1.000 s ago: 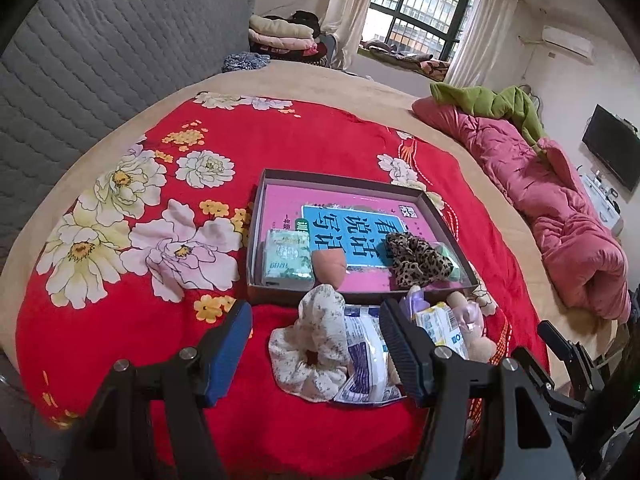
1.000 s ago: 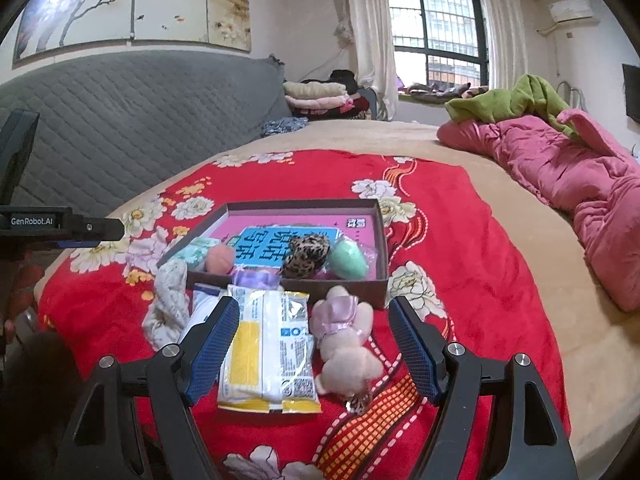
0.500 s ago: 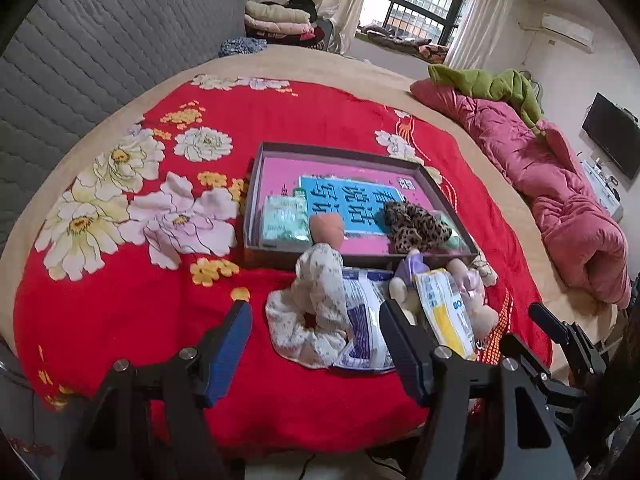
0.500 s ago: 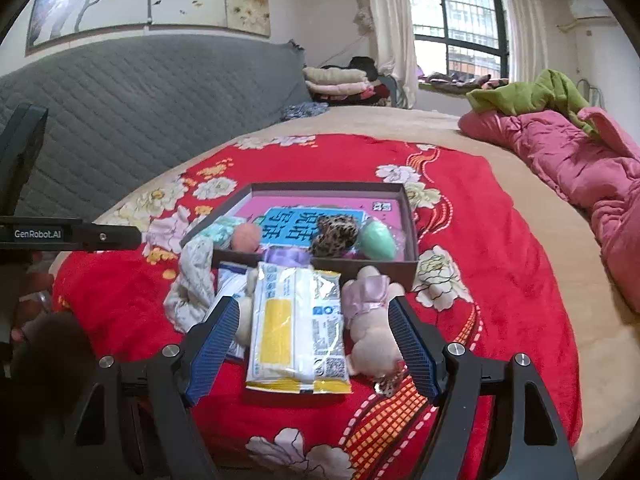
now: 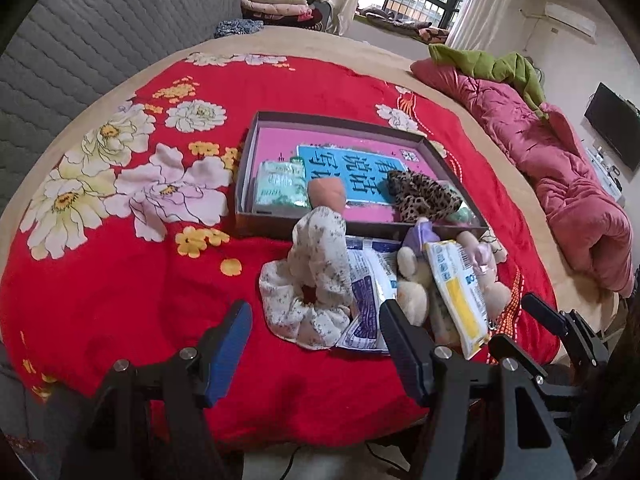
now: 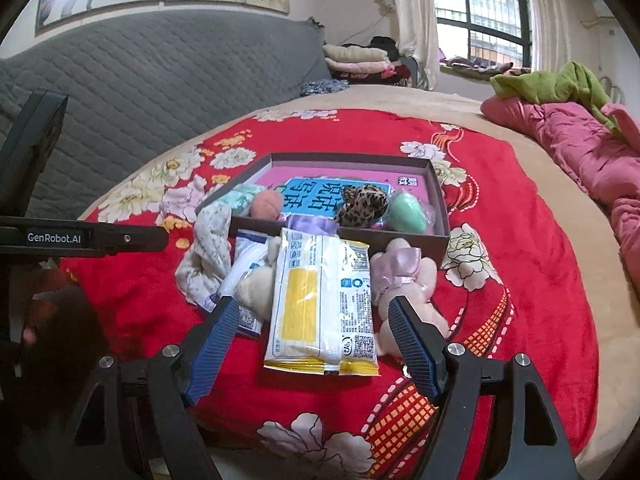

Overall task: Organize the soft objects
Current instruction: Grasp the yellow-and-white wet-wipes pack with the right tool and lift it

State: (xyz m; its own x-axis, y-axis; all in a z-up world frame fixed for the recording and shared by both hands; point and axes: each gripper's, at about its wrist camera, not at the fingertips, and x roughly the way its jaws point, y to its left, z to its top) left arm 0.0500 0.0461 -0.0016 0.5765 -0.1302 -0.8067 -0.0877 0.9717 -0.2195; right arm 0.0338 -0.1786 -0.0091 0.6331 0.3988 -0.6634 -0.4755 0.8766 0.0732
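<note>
Soft objects: yellow packet (image 6: 320, 300) tops the pile beside the box (image 6: 436, 196); right claw (image 6: 312, 340) spread around it, left claw (image 5: 312, 344) spread, both empty.

The red blanket (image 5: 120, 300) looks soft and fleecy, the scrunchie (image 5: 312, 284) thin printed cloth, the yellow packet (image 6: 320, 300) glossy plastic; the box (image 6: 436, 196) seems matt cardboard.

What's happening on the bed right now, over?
Both grippers, left and right, open, empty. Yellow packet and scrunchie lie outside box. Path clear.
</note>
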